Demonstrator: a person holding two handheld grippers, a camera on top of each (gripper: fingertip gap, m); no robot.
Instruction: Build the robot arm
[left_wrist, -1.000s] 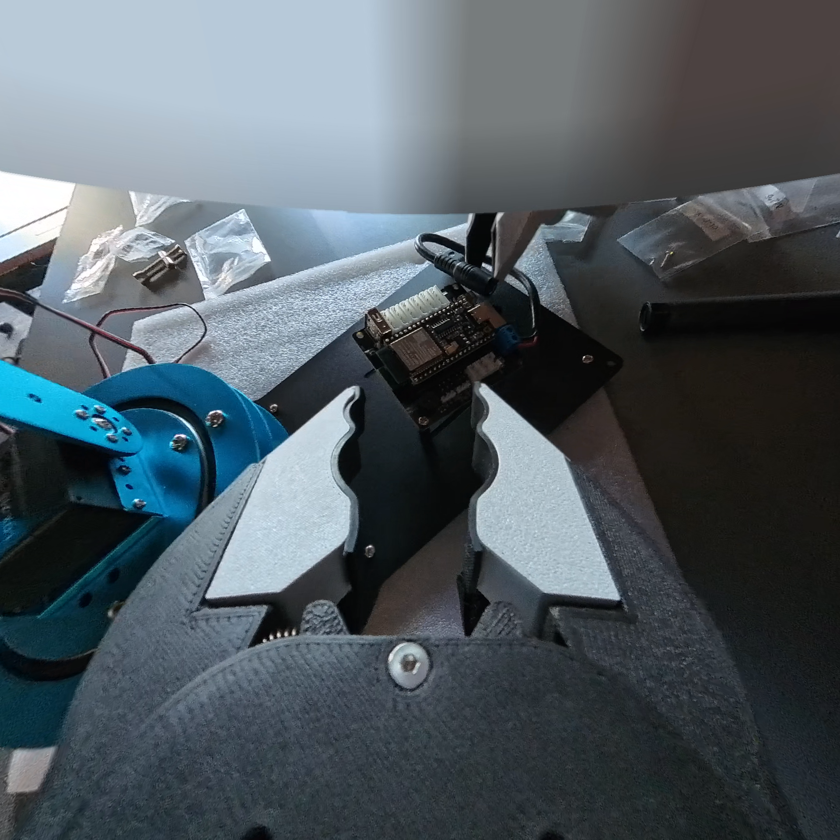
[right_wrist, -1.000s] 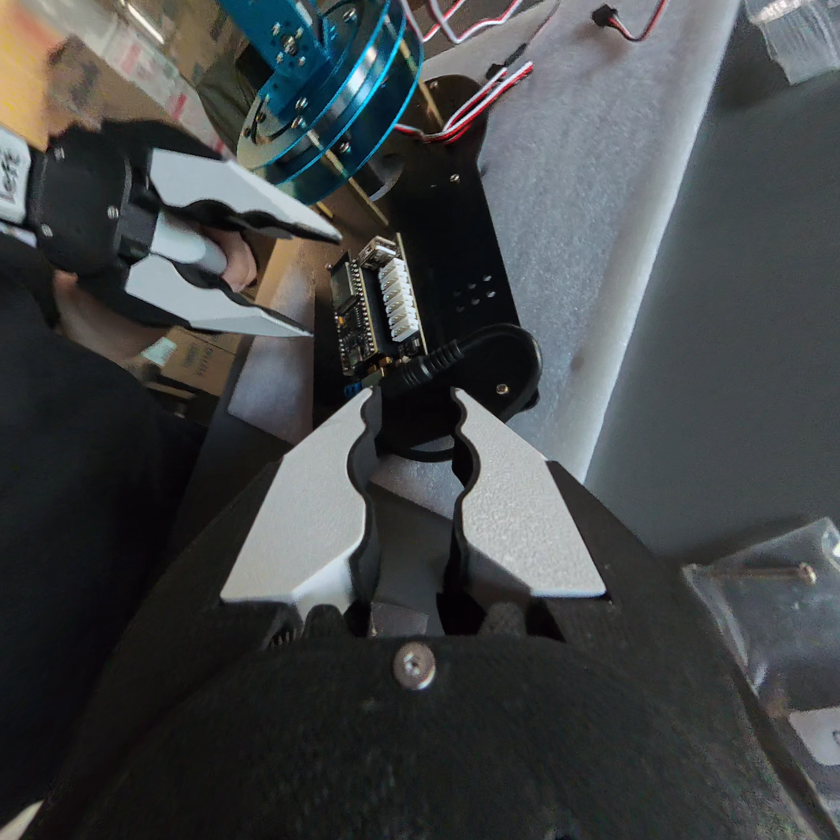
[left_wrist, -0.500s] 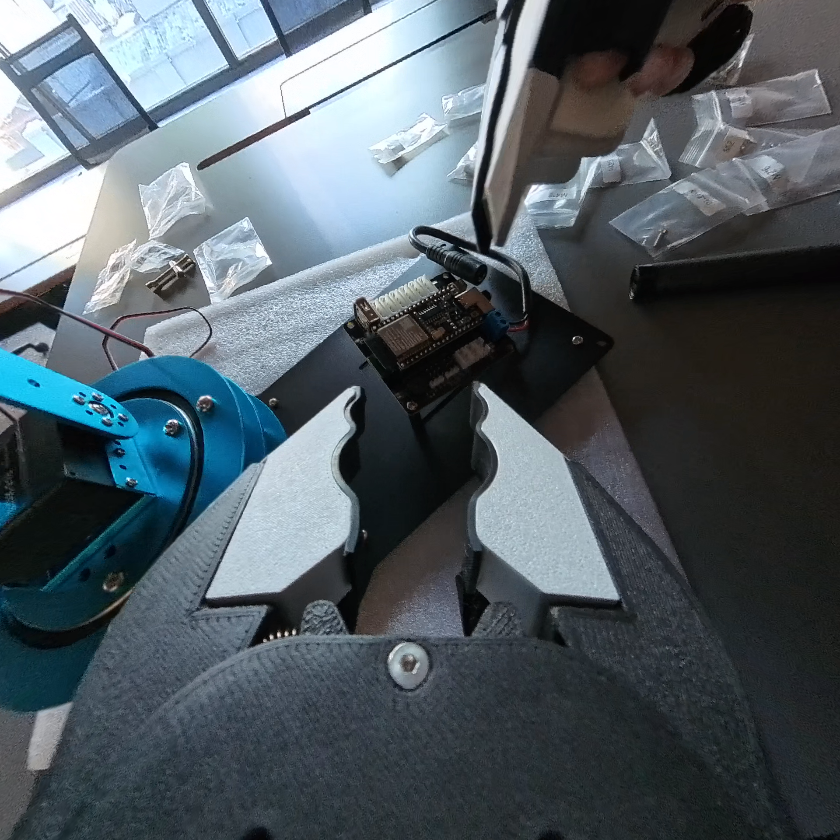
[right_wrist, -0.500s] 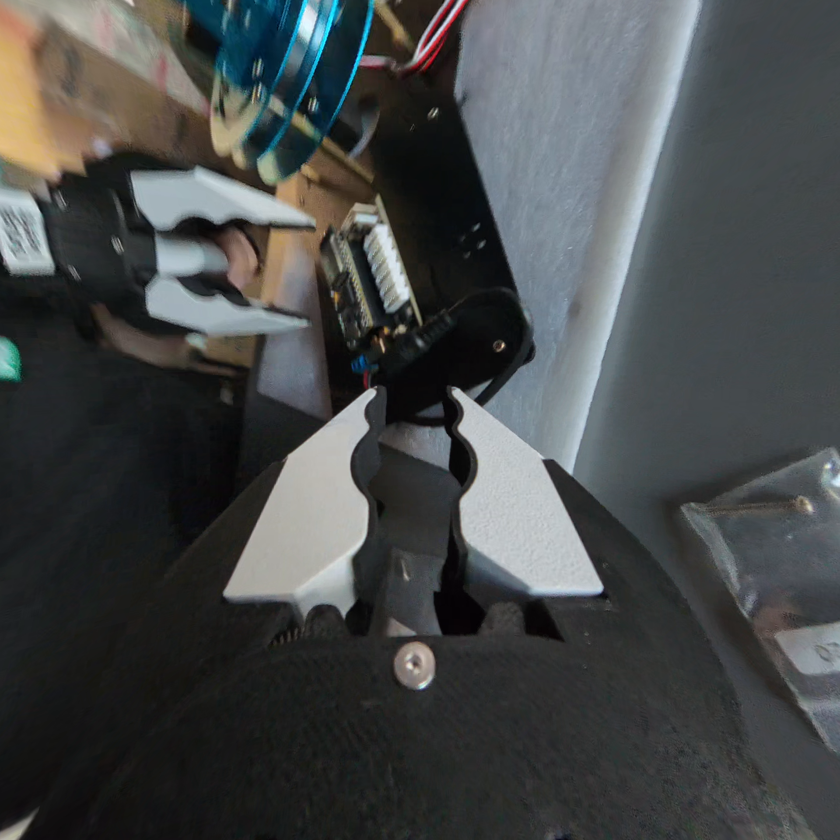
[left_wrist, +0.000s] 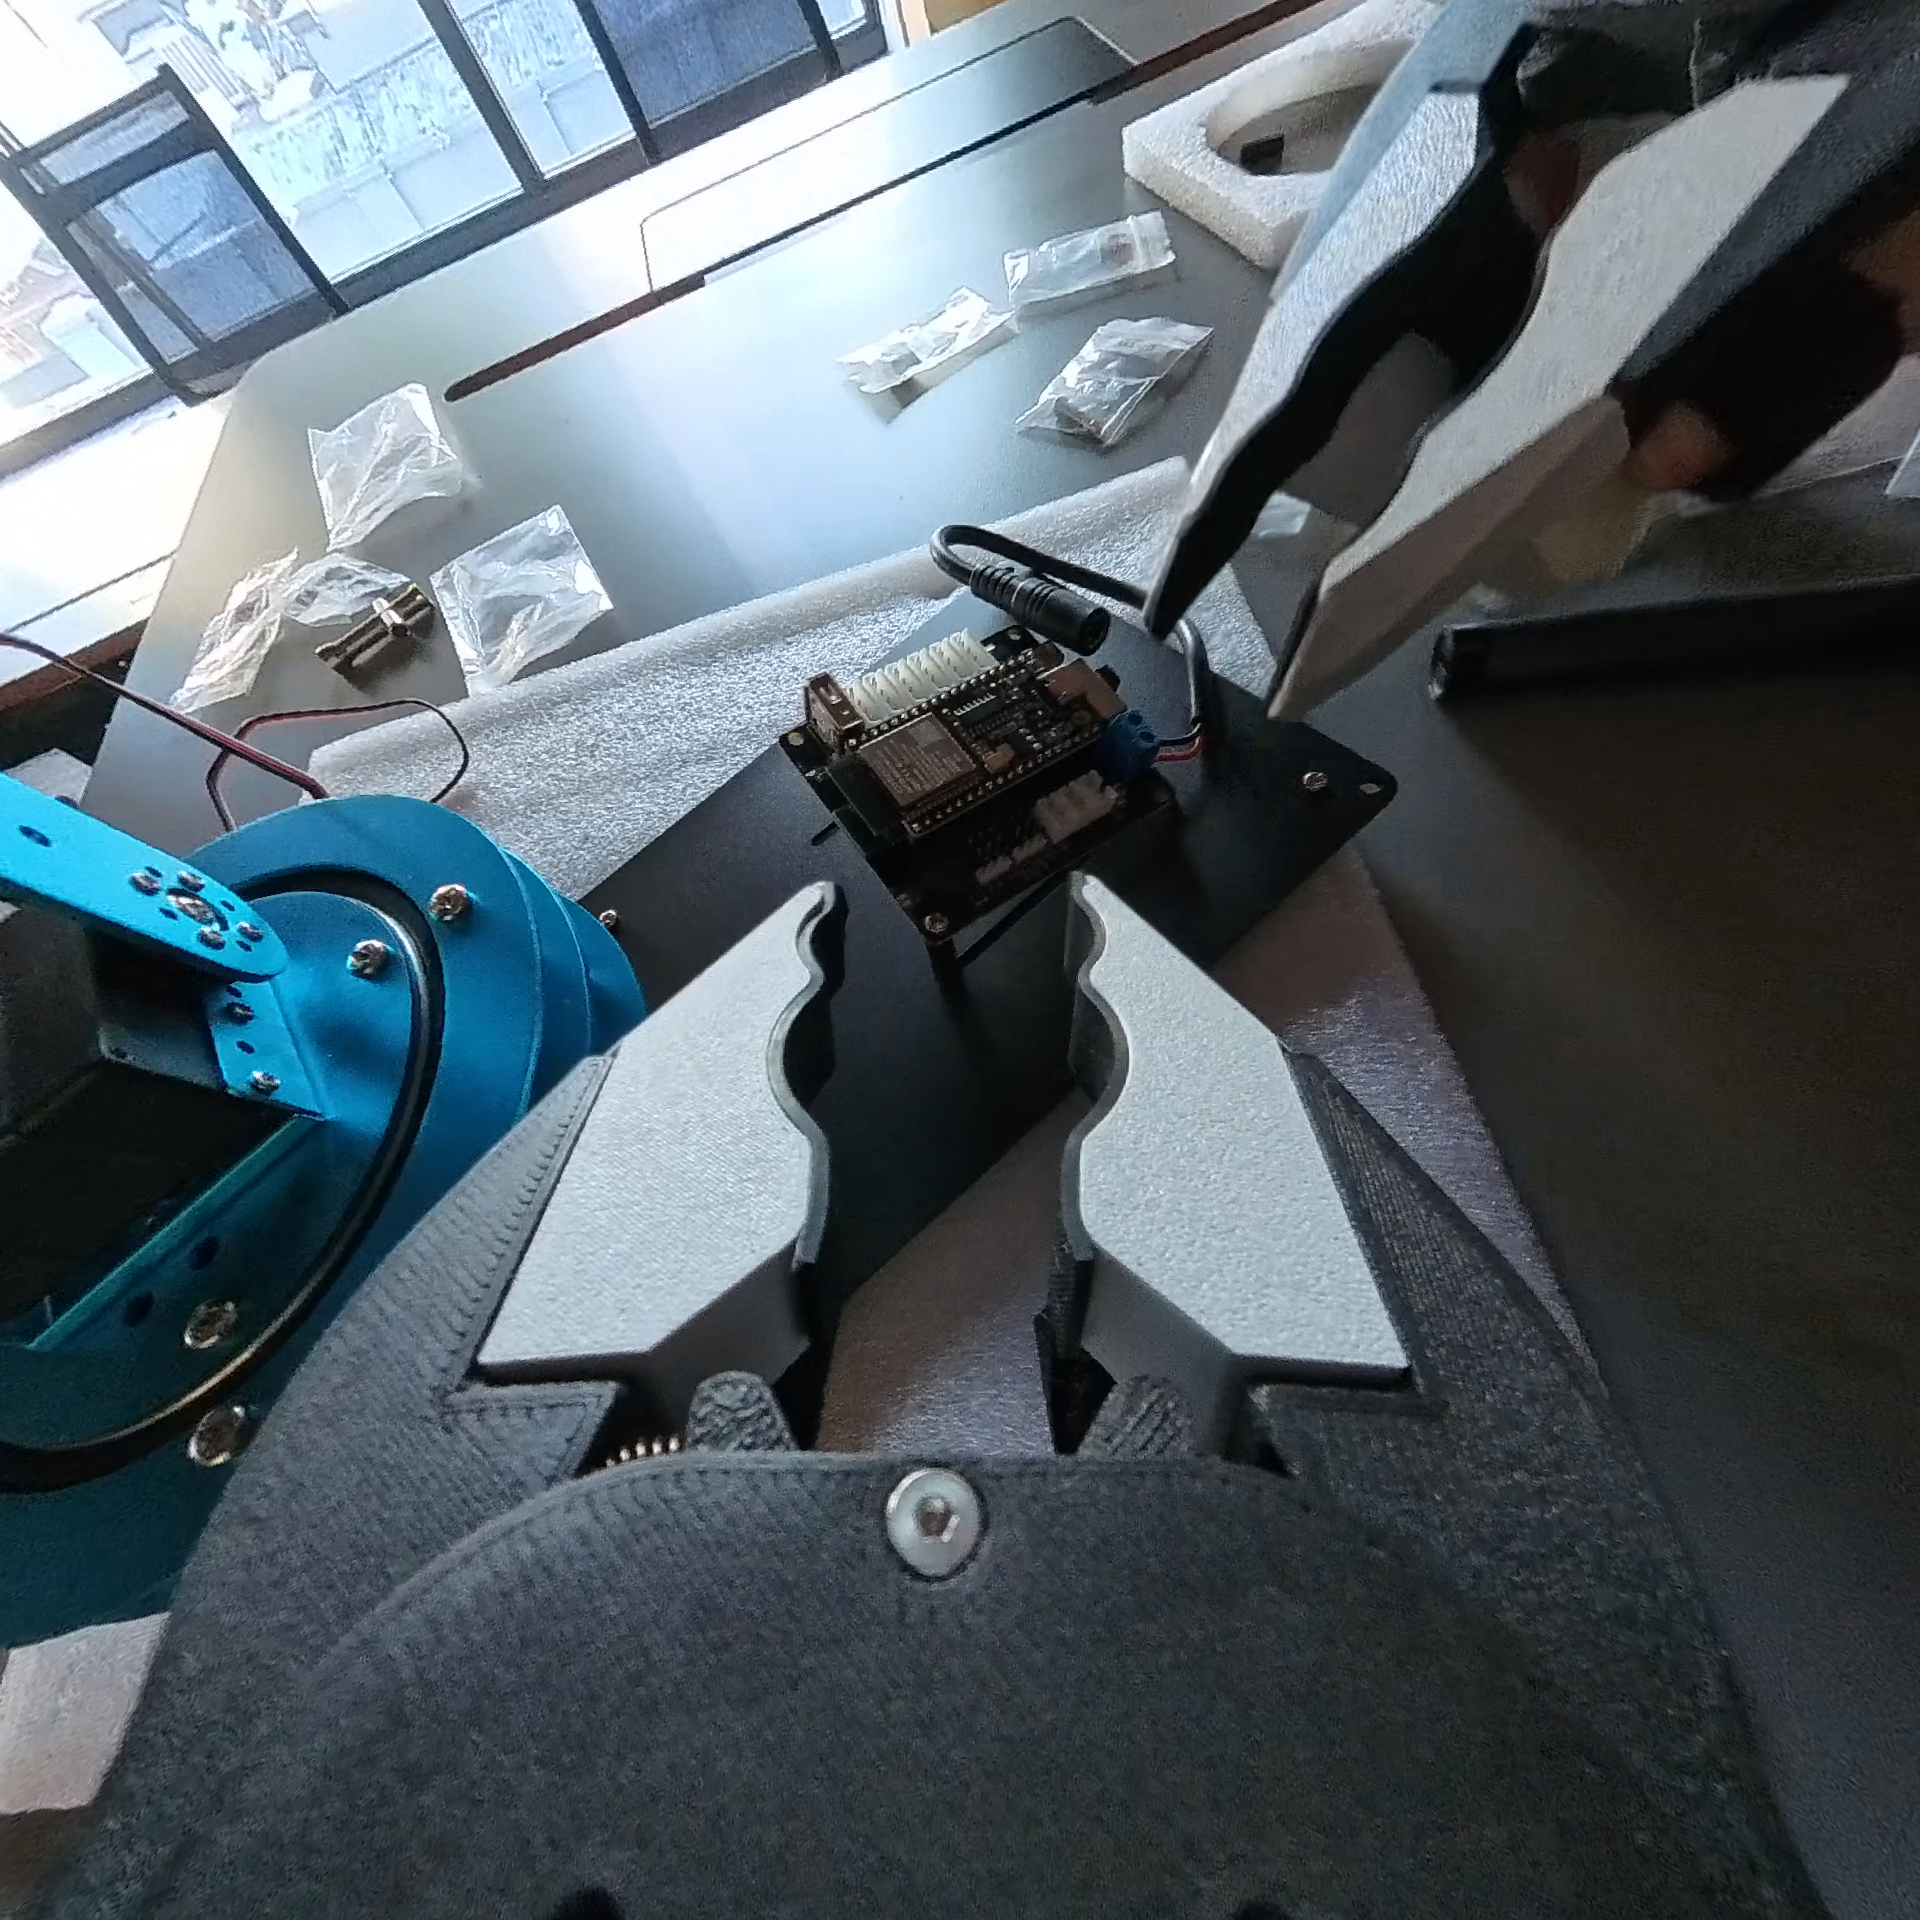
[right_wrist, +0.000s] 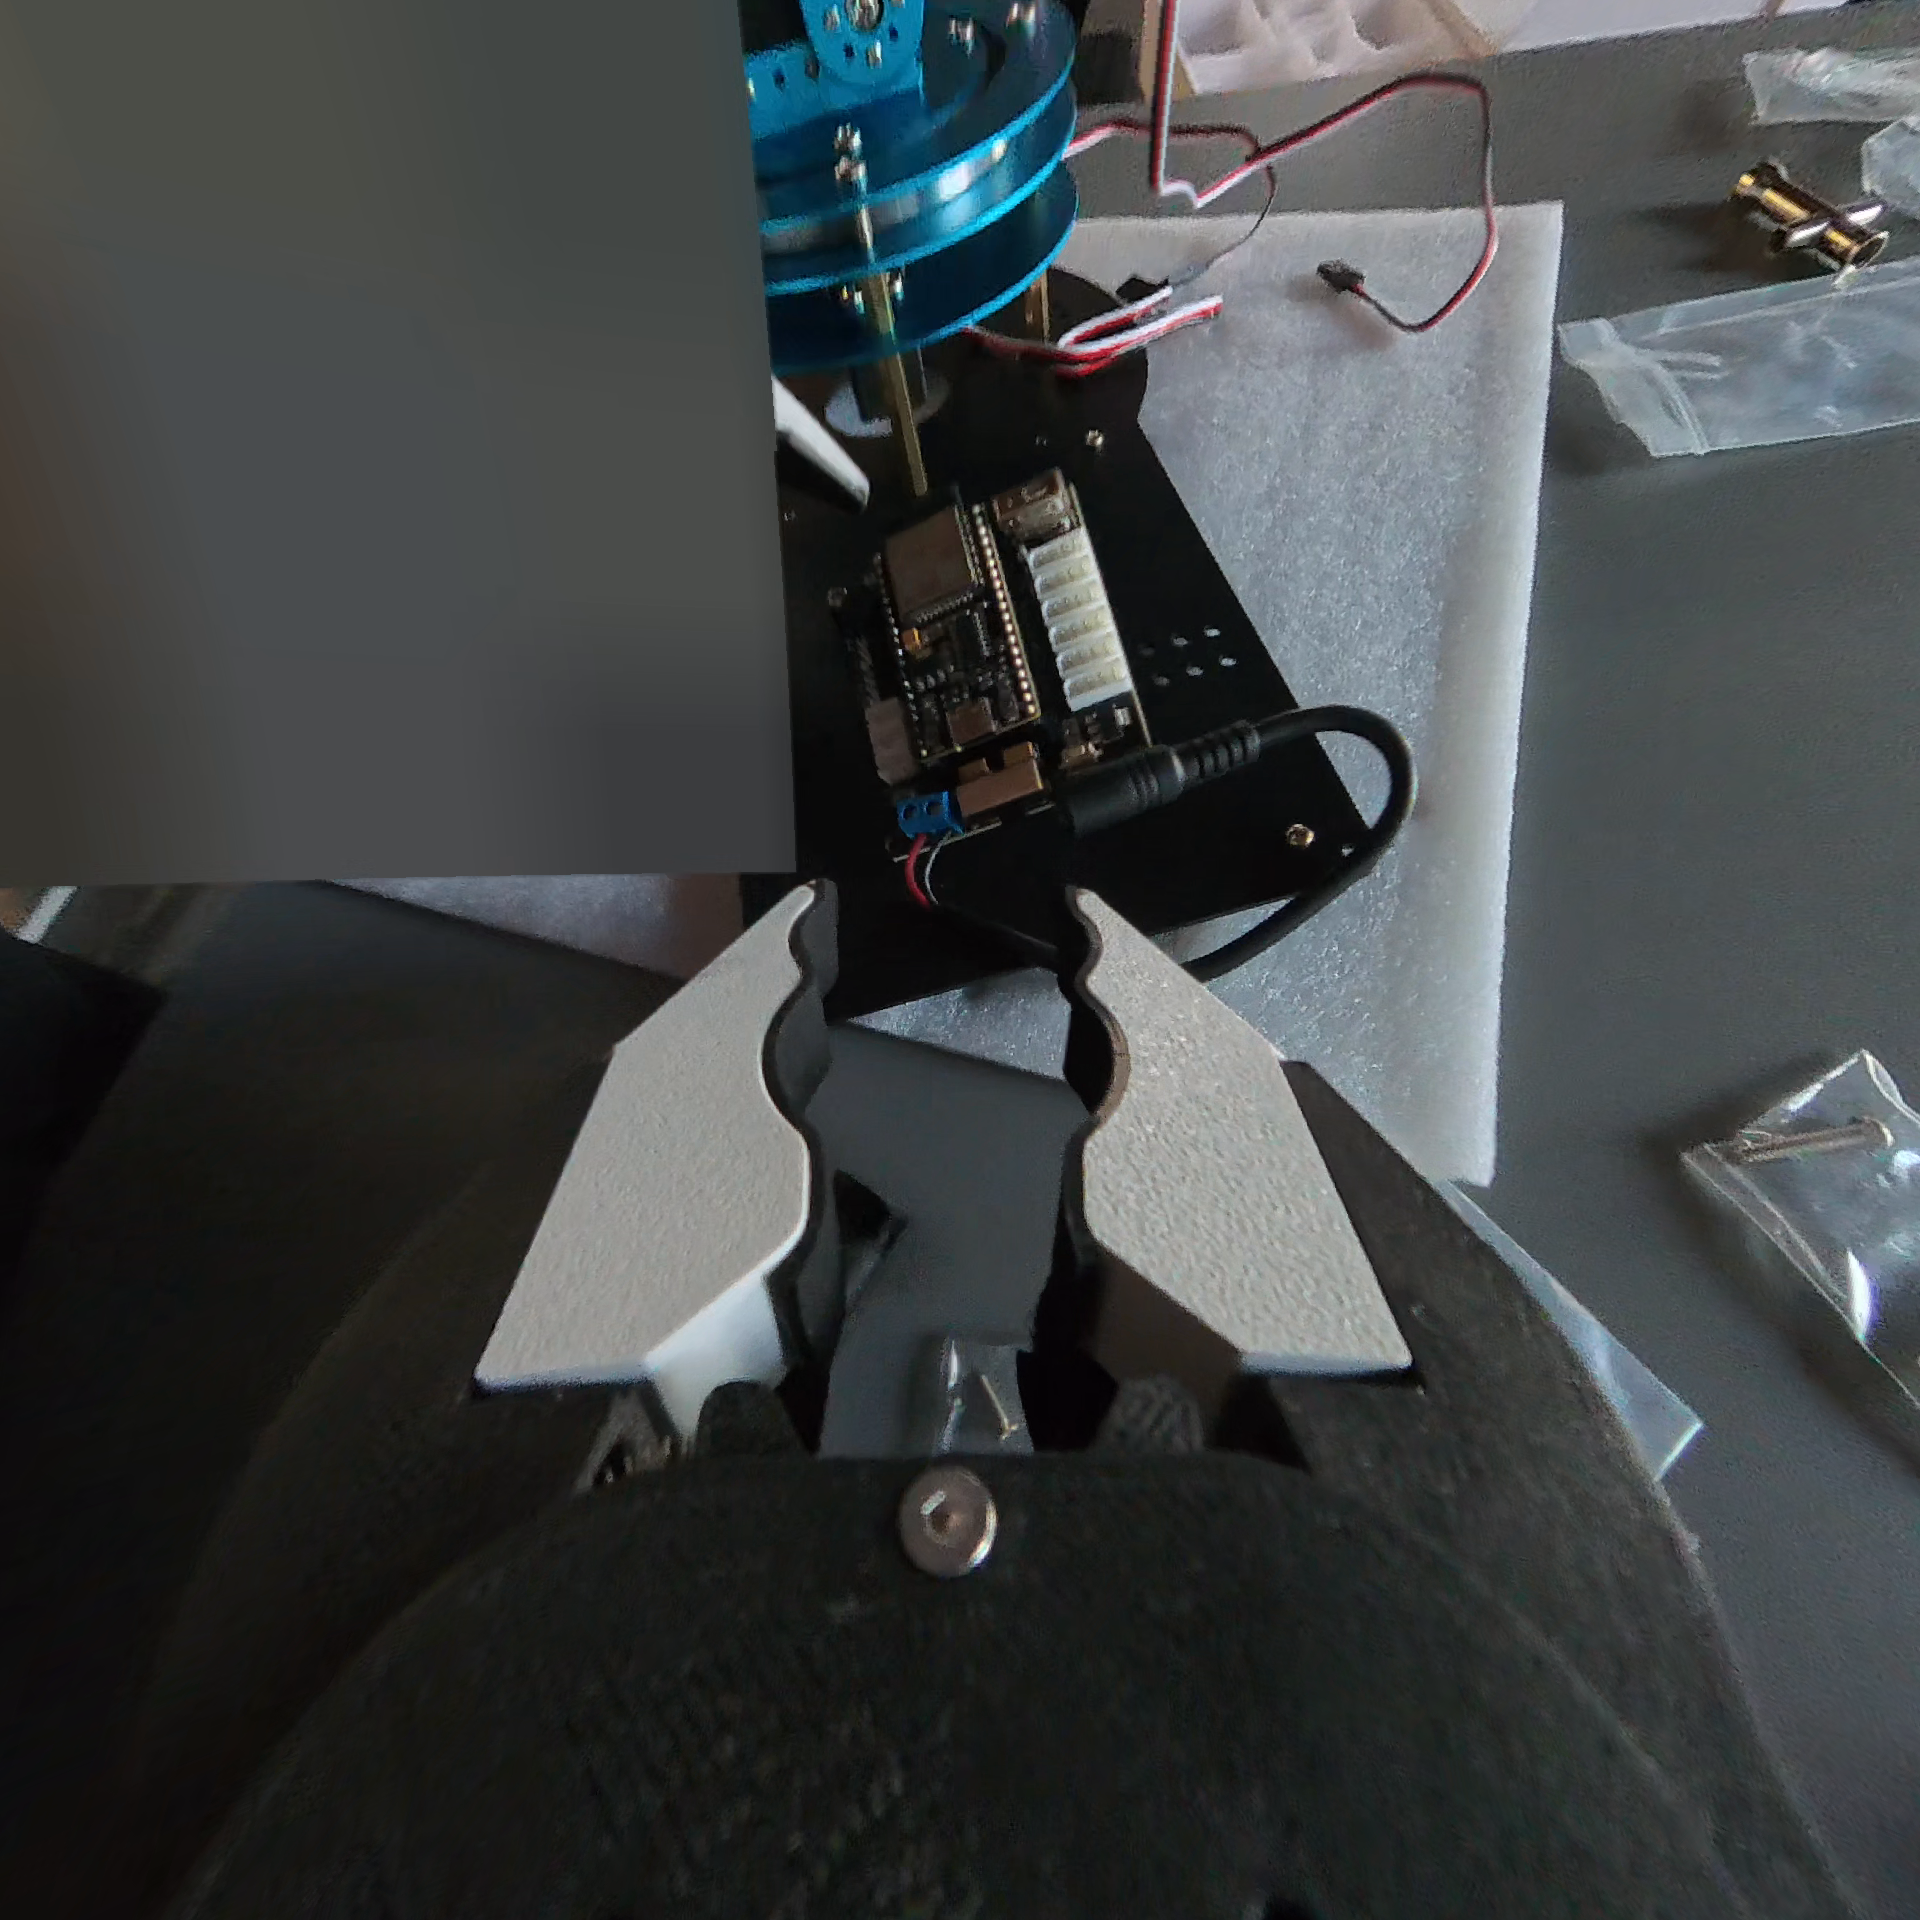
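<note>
A black circuit board (left_wrist: 977, 758) with white connectors is mounted on a black base plate (left_wrist: 1278, 831) that lies on a white foam sheet (left_wrist: 644, 727). A black barrel plug (left_wrist: 1039, 603) on a looped cable lies at the board's far edge. My left gripper (left_wrist: 951, 904) is open and empty, just short of the board. My right gripper (left_wrist: 1221, 665) hangs open and empty above the plate's right corner. In the right wrist view the right gripper (right_wrist: 948, 899) is open before the board (right_wrist: 966, 644) and the plug (right_wrist: 1132, 779).
A blue metal turntable (left_wrist: 312, 1039) with red, white and black wires stands on the plate's left end; it also shows in the right wrist view (right_wrist: 914, 187). Small plastic bags (left_wrist: 509, 592) of hardware, brass standoffs (right_wrist: 1808, 218) and a black rod (left_wrist: 1662, 634) lie on the dark table.
My right gripper has lifted off the barrel plug, drawn back and swung round to face the board's end. The left gripper has hardly moved.
</note>
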